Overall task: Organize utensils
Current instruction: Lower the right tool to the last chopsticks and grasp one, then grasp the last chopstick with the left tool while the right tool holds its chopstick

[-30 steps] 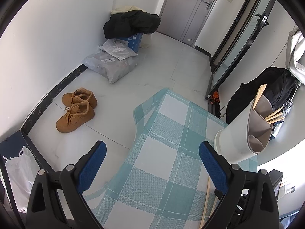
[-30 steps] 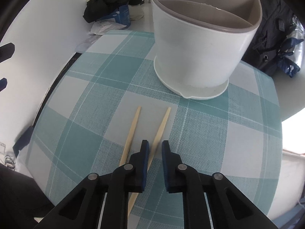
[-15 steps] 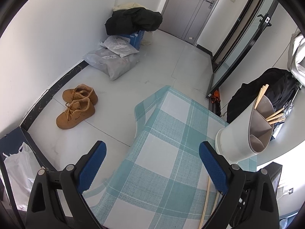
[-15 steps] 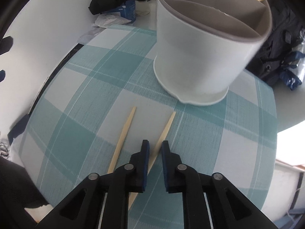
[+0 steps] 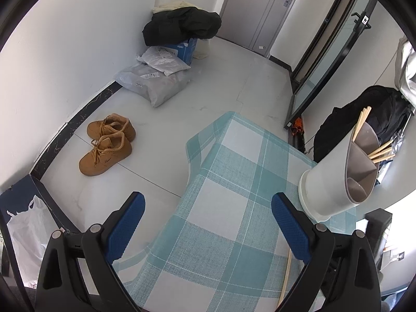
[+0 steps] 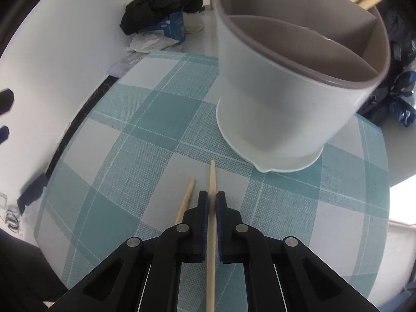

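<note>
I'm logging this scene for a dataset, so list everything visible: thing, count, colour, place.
Round divided utensil holder: one, white with grey rim, standing on the table.
Wooden chopsticks in the holder: several, pale wood, far compartments.
Wooden chopstick in the right gripper: one, pale wood, tip pointing at the holder.
Second wooden chopstick: one, pale wood, on the cloth just left of the gripped one.
Checked tablecloth: one, teal and white, covering the table.
Suede shoes: two, tan, on the floor.
Black jacket: one, atop a blue box by the wall.
Plastic parcels: grey and white, on the floor.
Left gripper: black, blue pads, wide open.
Right gripper: black, closed on the chopstick.
</note>
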The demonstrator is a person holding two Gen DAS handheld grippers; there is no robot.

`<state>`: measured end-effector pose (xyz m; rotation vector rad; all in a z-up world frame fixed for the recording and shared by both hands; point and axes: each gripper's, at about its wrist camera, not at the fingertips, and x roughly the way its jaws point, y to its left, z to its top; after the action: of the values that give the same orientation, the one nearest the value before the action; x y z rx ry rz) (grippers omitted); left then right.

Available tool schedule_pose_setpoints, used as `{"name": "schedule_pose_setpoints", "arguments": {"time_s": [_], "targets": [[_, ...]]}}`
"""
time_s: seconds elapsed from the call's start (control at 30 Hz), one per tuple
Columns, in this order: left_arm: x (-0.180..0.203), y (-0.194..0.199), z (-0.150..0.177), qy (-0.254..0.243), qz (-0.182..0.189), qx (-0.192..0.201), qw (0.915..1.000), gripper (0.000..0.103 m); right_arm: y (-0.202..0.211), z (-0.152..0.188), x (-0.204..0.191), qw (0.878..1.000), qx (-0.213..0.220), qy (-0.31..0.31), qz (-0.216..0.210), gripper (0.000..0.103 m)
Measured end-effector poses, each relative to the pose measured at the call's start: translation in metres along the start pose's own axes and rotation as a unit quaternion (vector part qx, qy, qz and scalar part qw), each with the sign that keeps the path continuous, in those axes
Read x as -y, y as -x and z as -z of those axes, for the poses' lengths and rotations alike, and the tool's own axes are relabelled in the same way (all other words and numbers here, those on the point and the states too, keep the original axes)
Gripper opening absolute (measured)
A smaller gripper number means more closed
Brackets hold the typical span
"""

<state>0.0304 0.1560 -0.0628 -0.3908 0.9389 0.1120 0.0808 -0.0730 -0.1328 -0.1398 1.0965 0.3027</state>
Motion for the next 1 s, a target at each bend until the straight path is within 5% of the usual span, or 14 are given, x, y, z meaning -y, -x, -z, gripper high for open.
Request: {"name": "schedule_pose_setpoints", "arguments": {"time_s": [0.2,0.4,1.0], "targets": [[0.011,-0.005,0.006,-0.025,-0.003,-0.009,0.9996,0.095,0.027,-0.002,0.027,0.996,0.048,-0.057,-0.051,0.005],[0.036,-0.015,0.022,-0.072,-0.001,-0.029,0.9970,0.095,0.059,0.014,0.074,0.977,0.094,-0.153,-0.118,0.005],[0.112,-0.053,0.071,-0.183,0.008,-0.125,0.9752,0.095,0.072,0.053,0.149,0.929,0.148,-0.282,-0.186,0.005]]}}
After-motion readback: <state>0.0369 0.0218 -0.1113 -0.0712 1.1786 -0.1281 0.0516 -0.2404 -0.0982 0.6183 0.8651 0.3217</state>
